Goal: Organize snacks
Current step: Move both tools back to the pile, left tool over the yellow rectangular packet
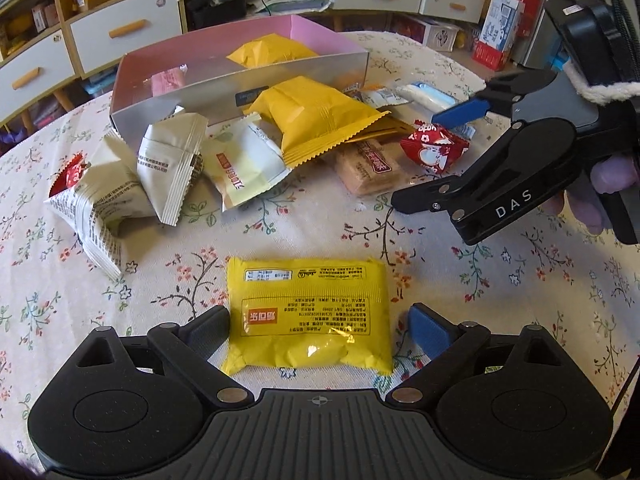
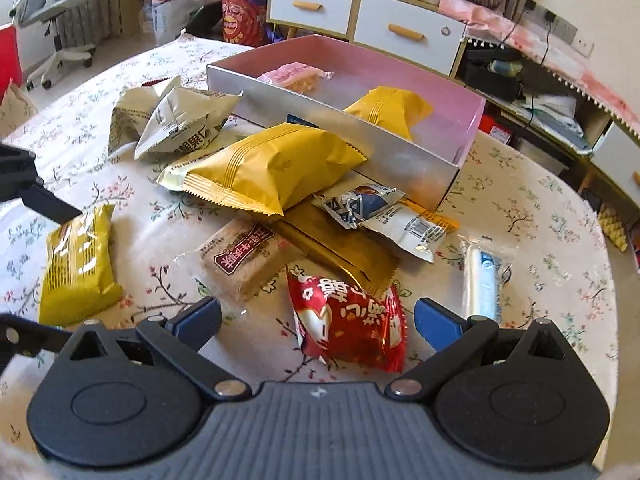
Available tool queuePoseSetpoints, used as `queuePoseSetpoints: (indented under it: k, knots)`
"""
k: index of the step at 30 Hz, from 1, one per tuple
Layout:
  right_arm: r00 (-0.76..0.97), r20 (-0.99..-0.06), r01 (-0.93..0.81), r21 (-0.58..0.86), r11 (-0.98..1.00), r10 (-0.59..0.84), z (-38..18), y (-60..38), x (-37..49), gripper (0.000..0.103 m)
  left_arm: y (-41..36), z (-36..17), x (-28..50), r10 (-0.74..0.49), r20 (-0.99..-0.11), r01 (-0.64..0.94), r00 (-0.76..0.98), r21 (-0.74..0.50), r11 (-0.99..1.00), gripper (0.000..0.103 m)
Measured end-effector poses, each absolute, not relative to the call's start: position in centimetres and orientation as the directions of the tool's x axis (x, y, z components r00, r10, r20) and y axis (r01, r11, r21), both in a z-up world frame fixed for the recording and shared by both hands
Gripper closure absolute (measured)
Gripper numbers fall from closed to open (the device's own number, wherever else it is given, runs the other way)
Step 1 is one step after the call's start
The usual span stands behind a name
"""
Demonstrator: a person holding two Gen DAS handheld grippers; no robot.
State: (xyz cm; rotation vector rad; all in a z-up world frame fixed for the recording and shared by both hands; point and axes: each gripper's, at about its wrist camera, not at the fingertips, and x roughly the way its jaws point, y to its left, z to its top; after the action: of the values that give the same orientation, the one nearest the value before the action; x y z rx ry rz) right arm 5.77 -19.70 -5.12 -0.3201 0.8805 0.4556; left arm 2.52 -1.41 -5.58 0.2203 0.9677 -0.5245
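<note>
My left gripper is open, its fingers on either side of a flat yellow snack pack lying on the tablecloth; the pack also shows in the right wrist view. My right gripper is open around a red snack packet, also visible in the left wrist view. A pink-lined silver box holds a yellow bag and a pink packet. A large yellow bag leans against the box front.
Loose snacks lie in front of the box: white triangular packets, a beige wafer pack, a blue-white packet, a clear blue-white tube pack. The floral tablecloth covers a round table. Cabinets with drawers stand behind.
</note>
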Motion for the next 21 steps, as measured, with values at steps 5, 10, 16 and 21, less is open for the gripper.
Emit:
queuePoseSetpoints:
  k: [5,10,16,21]
  knots:
    - [0.517,-0.798,-0.487,0.023,0.873,0.309,-5.6,-21.2,6.3,0.0,-1.3,-5.3,2.6,-0.334,-0.818,0.516,0.468,-0.053,0.855,0.021]
    - [0.498,-0.816,-0.491,0.012,0.871,0.292,-5.2,-20.8,6.3,0.0,-1.6,-5.2,2.5,-0.325,-0.82,0.518,0.471,-0.042,0.855,0.023]
    - [0.492,-0.817,-0.52,0.0,0.854,0.3,-4.8,-20.5,6.2,0.013,-1.9,-5.0,2.2,-0.319,-0.817,0.53,0.48,-0.019,0.848,0.028]
    - [0.493,-0.814,-0.529,0.0,0.849,0.307,-4.3,-20.6,6.1,0.028,-2.0,-4.9,2.1,-0.318,-0.818,0.532,0.479,-0.018,0.846,0.03]
